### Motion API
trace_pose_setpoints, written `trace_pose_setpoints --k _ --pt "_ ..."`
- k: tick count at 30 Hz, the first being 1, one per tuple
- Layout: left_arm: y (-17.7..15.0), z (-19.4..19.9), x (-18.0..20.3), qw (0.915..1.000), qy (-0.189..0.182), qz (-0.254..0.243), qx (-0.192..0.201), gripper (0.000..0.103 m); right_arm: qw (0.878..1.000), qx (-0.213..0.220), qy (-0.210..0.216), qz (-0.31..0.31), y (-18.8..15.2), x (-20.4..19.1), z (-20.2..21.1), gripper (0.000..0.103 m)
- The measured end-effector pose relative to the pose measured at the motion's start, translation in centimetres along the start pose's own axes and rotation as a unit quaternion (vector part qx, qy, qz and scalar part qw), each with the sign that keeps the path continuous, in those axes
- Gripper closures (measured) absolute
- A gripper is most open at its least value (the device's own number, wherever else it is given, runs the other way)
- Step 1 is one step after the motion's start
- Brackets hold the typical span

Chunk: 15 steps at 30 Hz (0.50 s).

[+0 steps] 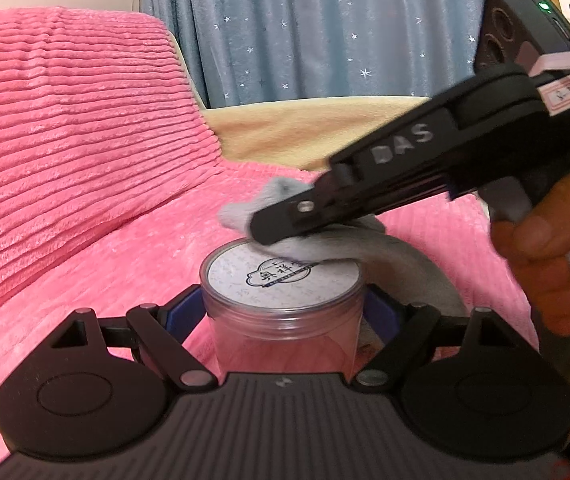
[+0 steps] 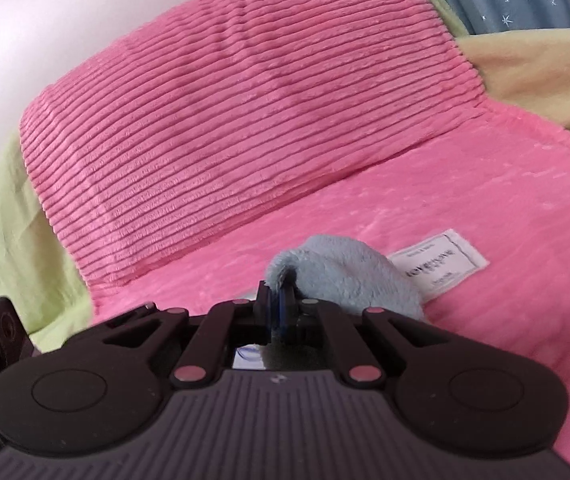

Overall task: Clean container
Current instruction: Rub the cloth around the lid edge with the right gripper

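A clear plastic container (image 1: 285, 312) with a white printed lid (image 1: 285, 276) stands upright between the fingers of my left gripper (image 1: 283, 312), which is shut on its sides. My right gripper (image 1: 269, 228) comes in from the right, held by a hand (image 1: 545, 256), and is shut on a grey-blue fluffy cloth (image 1: 325, 248). The cloth presses on the far right part of the lid. In the right wrist view the cloth (image 2: 345, 276) bulges out past the closed right gripper (image 2: 279, 300), and the container is mostly hidden beneath it.
Everything rests over a pink ribbed blanket (image 1: 125, 248) on a bed, with a pink ribbed cushion (image 2: 225, 120) behind. A white fabric label (image 2: 441, 264) lies on the blanket. A star-patterned blue curtain (image 1: 325, 28) hangs at the back, with beige bedding (image 1: 285, 132) below it.
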<state>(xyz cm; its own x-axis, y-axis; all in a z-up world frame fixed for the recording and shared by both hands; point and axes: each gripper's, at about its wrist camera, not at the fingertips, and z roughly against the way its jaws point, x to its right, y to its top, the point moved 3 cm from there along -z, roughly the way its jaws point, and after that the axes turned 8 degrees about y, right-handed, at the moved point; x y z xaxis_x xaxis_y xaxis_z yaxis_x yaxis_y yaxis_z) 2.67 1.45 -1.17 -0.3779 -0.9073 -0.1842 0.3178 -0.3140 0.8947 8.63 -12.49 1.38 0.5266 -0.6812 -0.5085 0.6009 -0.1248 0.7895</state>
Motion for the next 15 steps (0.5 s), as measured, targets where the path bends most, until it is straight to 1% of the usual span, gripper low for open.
trace_pose_setpoints --k 6,10,15 --pt "0.0 0.0 0.1 1.0000 -0.001 -0.002 0.000 0.018 0.998 -0.031 0.038 -0.025 -0.5 0.6 2.2 0.102" --pt "0.2 -0.2 -0.6 1.0000 -0.005 0.000 -0.002 0.018 0.996 -0.041 0.065 -0.034 -0.9 -0.4 1.8 0.102" --pt "0.2 -0.2 -0.6 1.0000 -0.003 0.000 -0.002 0.018 0.998 -0.035 0.046 -0.023 -0.7 -0.2 1.5 0.103"
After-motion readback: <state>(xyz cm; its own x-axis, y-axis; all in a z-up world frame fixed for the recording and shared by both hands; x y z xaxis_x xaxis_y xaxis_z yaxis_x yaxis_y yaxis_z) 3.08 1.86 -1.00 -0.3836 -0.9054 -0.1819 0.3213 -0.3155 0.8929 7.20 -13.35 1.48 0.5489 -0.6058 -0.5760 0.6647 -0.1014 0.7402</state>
